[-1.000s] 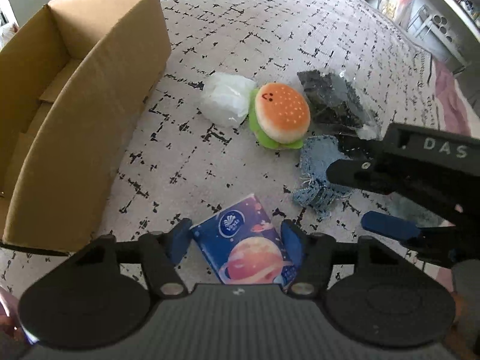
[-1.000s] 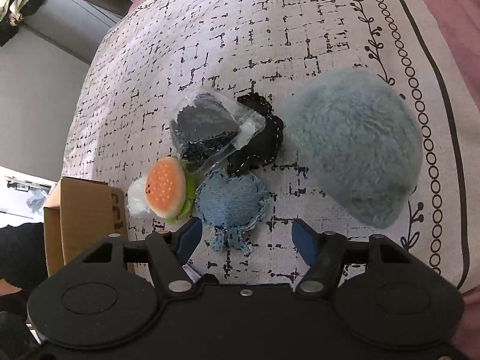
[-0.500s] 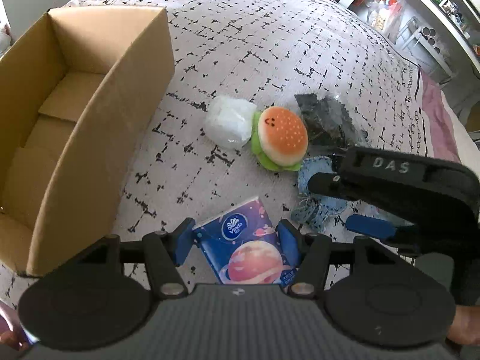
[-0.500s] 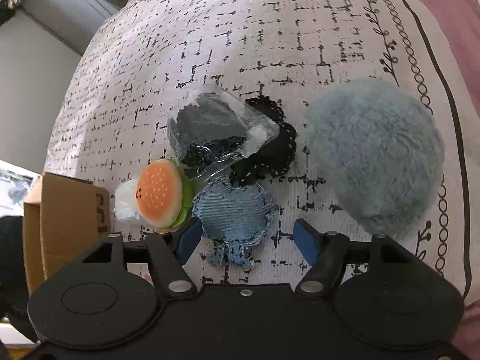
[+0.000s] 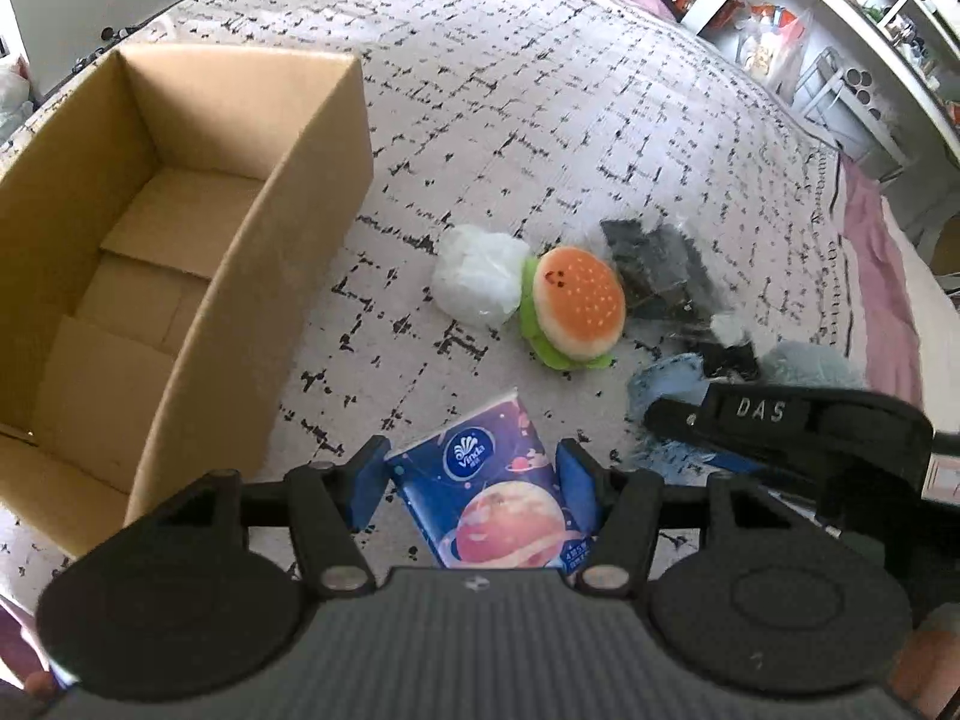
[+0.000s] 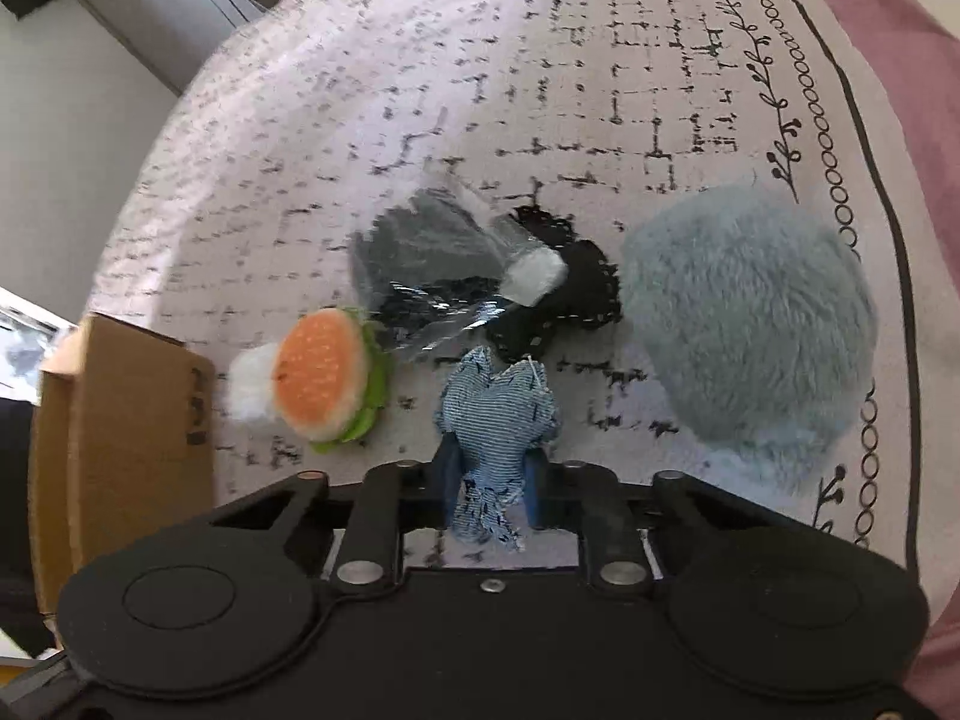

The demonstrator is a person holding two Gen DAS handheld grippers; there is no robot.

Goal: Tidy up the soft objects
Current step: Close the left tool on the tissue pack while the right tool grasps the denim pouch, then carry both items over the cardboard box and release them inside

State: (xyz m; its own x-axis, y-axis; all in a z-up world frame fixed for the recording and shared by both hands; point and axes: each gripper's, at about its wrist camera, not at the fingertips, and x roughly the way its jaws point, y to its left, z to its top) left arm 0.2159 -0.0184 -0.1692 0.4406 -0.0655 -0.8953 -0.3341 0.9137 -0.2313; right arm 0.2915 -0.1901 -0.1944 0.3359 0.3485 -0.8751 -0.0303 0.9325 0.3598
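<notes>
Two grippers grip soft things above the patterned bedspread (image 5: 540,90): the left gripper (image 5: 474,477) pinches a blue planet-printed tissue pack (image 5: 492,495) beside the open cardboard box (image 5: 282,228); the right gripper (image 6: 489,483) squeezes a frayed denim pouch (image 6: 495,414) near the burger plush (image 6: 327,375)

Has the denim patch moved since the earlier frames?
Yes. The denim patch now sits bunched in the right gripper, farther from the black patch.

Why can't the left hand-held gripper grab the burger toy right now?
Probably not yet: the left hand-held gripper already has the tissue pack clamped between its fingers. The burger toy lies uncovered ahead, beside the white bag.
</notes>
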